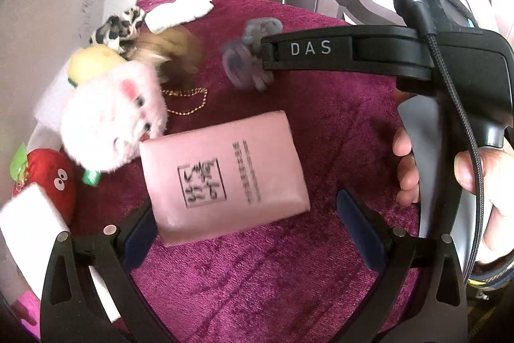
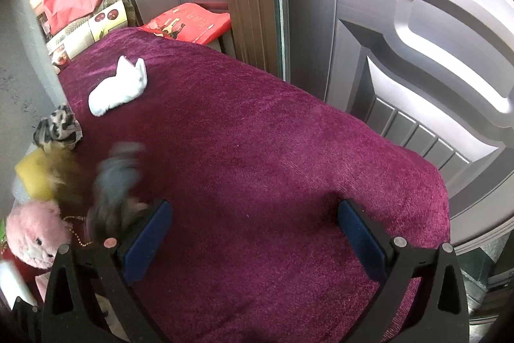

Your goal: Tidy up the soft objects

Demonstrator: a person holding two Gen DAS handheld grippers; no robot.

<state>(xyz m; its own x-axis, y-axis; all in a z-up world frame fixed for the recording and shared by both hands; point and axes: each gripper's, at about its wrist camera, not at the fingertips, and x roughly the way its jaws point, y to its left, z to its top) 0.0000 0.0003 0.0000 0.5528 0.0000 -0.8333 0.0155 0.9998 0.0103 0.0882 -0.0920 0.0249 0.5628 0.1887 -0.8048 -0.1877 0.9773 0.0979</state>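
With both the left hand-held gripper and right hand-held gripper wide open and empty above the magenta-covered worktop, the blurred grey plush toy beside the right one's finger could roll into the pile near the pink tissue pack.

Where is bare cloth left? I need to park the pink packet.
Free: the wide maroon cloth between the white sock and the door-side edge. Crowded: the wall side, where pink plush, grey scrunchie and leopard scrunchie bunch together.
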